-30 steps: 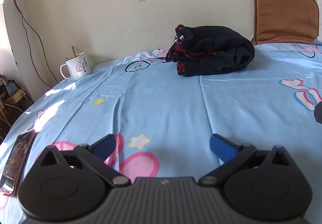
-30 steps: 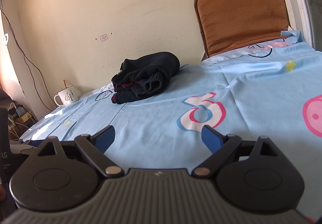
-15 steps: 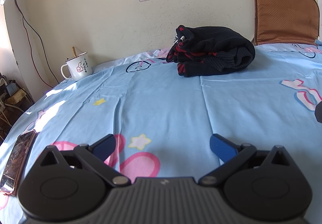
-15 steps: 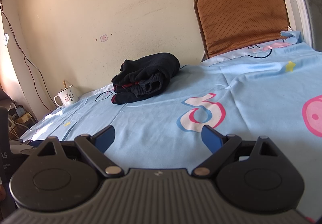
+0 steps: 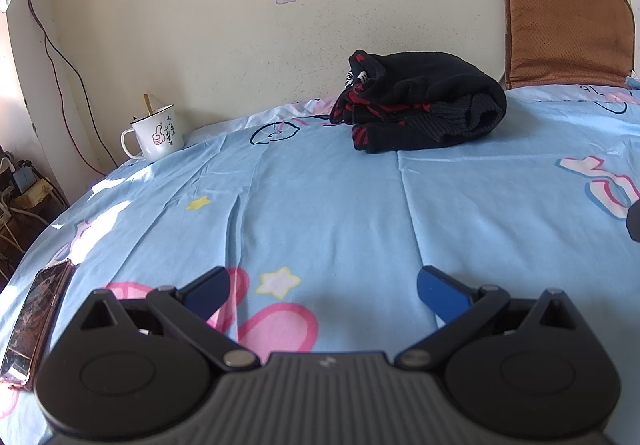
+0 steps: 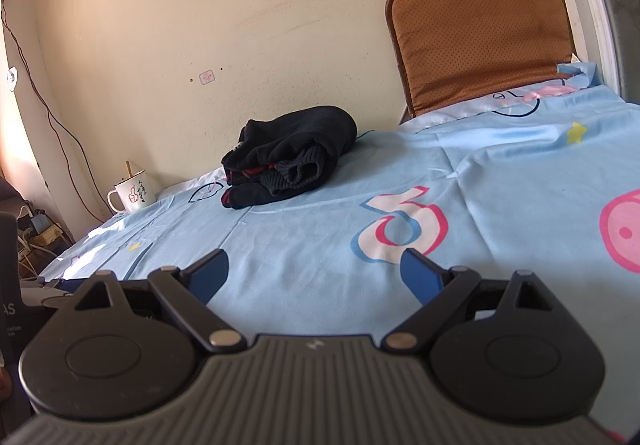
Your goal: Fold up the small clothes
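A black garment with red stripes (image 5: 424,101) lies bundled at the far side of the bed, close to the wall; the right wrist view shows the same black garment (image 6: 292,161) further off to the left. My left gripper (image 5: 322,289) is open low over the blue sheet, well short of the garment, with nothing between its blue fingers. My right gripper (image 6: 316,273) is open too, empty, over the sheet near a printed number.
A white mug (image 5: 154,133) with a stick in it stands at the bed's far left edge. A phone (image 5: 34,321) lies on the sheet at near left. A brown cushion (image 5: 568,21) leans on the wall at far right. Cables and plugs (image 5: 24,181) sit off the left edge.
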Available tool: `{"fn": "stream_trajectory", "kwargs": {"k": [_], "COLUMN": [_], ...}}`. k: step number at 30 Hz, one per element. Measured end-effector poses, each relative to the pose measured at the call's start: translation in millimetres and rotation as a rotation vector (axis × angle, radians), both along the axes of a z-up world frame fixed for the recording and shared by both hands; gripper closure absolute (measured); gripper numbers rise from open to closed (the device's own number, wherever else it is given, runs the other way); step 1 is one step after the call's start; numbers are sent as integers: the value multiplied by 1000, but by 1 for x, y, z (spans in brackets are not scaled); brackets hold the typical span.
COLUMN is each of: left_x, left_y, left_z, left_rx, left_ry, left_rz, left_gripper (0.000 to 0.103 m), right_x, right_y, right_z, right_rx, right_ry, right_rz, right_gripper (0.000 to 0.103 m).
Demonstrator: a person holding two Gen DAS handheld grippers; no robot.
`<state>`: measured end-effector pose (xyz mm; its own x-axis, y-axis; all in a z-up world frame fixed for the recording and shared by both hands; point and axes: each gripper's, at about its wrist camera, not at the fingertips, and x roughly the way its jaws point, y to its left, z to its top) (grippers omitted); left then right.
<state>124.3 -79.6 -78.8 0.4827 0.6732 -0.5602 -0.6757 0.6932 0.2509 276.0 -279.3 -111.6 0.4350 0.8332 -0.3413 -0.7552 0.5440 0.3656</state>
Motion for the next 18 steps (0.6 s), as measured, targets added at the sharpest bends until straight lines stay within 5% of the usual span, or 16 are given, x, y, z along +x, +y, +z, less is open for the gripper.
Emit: {"fn": "stream_trajectory", "kwargs": {"k": [18], "left_x": [0], "left_y": [2], "left_z": [2], "left_rx": [-26], "left_ry": [-11], "left_rz": [9], "left_gripper": [0], "right_x": [1], "right_y": [0], "right_z": [0], "right_rx": [0], "right_ry": [0], "right_rz": [2], "right_gripper": [8]}}
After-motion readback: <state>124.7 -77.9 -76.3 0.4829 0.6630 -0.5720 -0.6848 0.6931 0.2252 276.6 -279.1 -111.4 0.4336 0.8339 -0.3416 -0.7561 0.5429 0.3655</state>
